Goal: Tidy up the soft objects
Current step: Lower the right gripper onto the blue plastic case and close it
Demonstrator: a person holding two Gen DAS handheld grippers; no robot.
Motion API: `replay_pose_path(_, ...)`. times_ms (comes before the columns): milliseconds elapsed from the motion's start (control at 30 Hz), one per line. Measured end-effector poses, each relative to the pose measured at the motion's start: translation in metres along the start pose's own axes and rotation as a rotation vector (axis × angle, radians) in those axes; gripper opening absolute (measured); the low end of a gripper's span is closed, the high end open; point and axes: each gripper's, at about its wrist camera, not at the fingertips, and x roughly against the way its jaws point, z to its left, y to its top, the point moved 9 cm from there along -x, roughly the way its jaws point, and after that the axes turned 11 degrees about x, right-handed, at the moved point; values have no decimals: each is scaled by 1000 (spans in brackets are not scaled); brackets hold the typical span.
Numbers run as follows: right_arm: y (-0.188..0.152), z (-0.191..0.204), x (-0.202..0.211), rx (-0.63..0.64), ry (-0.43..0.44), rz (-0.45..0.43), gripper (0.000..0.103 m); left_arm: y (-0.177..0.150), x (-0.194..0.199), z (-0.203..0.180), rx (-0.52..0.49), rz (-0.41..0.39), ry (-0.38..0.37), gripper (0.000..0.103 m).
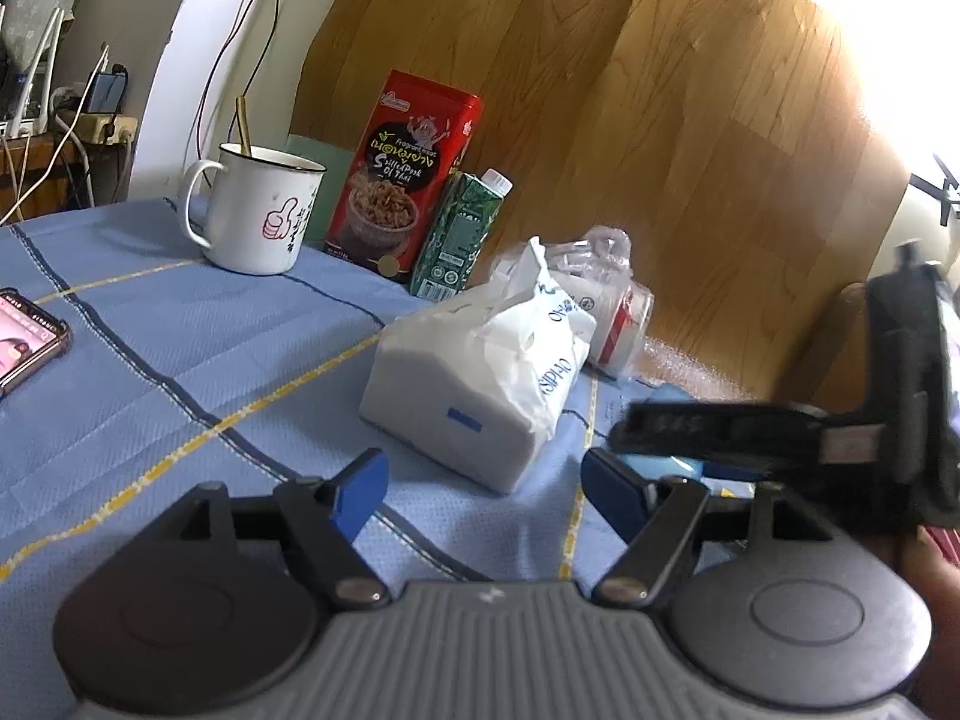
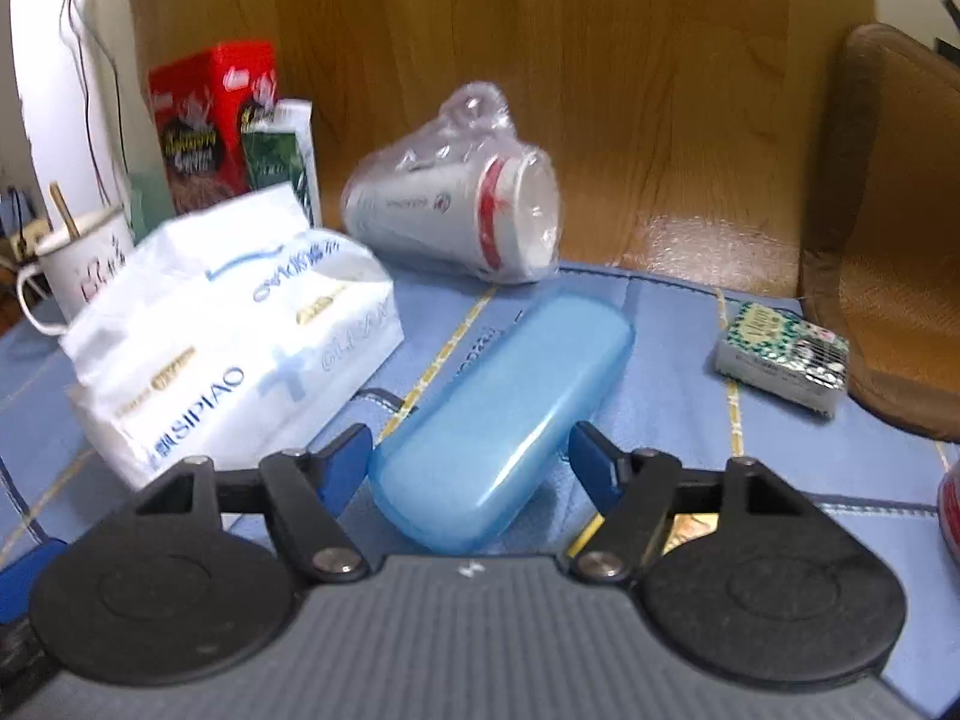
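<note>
On the blue cloth-covered surface, going from its left side toward the right, a phone lies near the left edge, then a white mug with a red box and a green carton along the back edge by the wooden board. Next comes the tissue pack, near the middle, its torn top open. It looks light and soft, with slippery wrap that would crumple; I would take it across its short sides, low down. The left hand-held gripper hangs just in front of it, released and empty. Behind lies a wrapped stack of paper cups on its side. A stiff blue case sits between the parted fingers of the right hand-held gripper, which does not press on it. A small patterned packet rests near the right back corner.
</note>
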Motion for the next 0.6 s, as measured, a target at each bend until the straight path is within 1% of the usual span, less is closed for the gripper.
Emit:
replay_pose_path(67, -4, 4, -2, 54, -13, 9, 67, 1, -1, 1, 13, -1, -1, 73)
replay_pose_path(133, -12, 4, 4, 72, 2, 6, 60, 2, 0, 3, 26, -4, -2, 74)
replay_pose_path(267, -30, 11, 32, 129, 75, -9, 59, 2, 0, 4, 30, -1, -6, 75)
replay_pose_path(433, -77, 24, 98, 264, 185, -55, 59, 1, 0, 1, 11, 5, -10, 82)
replay_pose_path(533, -109, 14, 139, 298, 187, -96, 59, -1, -1, -1, 3, 16, 3, 86)
replay_pose_path(600, -131, 1, 160, 284, 153, -111, 59, -3, -2, -5, -21, 31, 5, 87)
